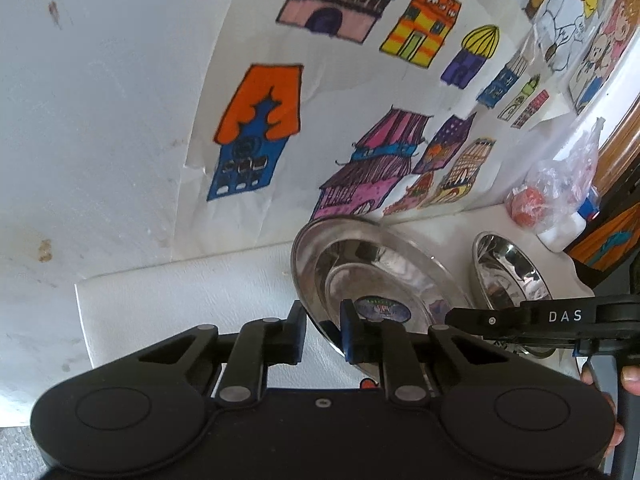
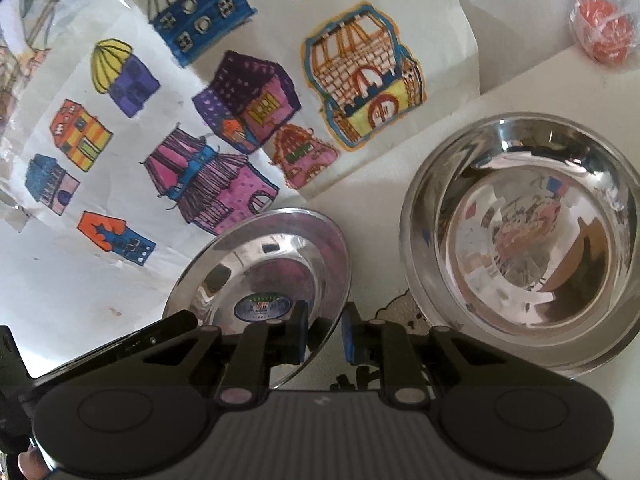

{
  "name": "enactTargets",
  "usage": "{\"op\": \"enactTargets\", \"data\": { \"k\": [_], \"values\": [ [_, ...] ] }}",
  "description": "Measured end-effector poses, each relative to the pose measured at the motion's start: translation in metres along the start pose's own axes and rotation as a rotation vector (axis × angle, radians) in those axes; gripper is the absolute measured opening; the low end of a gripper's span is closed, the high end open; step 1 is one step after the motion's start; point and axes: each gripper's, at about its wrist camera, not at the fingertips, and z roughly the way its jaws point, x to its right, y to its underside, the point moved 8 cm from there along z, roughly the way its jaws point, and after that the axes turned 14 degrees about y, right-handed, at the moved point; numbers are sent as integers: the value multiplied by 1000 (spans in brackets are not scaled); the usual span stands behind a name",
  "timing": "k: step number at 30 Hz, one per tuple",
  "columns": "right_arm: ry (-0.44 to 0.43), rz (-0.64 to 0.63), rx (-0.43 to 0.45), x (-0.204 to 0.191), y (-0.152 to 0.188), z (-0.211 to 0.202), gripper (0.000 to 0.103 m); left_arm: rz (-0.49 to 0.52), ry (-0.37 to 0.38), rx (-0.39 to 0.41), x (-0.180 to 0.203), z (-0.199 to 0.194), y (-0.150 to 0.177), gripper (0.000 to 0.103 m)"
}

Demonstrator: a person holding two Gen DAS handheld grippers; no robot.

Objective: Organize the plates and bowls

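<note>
White tabletop [image 1: 168, 300]: both grippers, left gripper [image 1: 322, 334] and right gripper [image 2: 324, 334], pinch shiny round steel plate [image 1: 380, 268] at lower centre (opposite rims); uneven lift could slip it onto shiny steel bowl [image 2: 520, 240].

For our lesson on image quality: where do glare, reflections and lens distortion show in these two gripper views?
Left wrist view: the wall drawings curve from fisheye bending; the steel plate mirrors its surroundings. Right wrist view: the steel bowl shows bright glare and warped reflections; corners darken.

Probably home: children's drawings [image 1: 360, 100] on wall.
</note>
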Motion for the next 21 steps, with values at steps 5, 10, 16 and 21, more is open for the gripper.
{"op": "enactTargets", "data": {
  "k": [5,10,16,21],
  "values": [
    [-3,-13,40,3,-3,-15,20,1,7,21,7,-7,-4,19],
    [-1,-14,84,14,-7,-37,20,18,21,41,22,-11,-7,19],
    [15,15,144,43,-13,-64,20,50,57,61,51,-7,-13,19],
    [32,60,179,78,-17,-80,20,90,85,58,85,7,-18,19]
  ]
}}
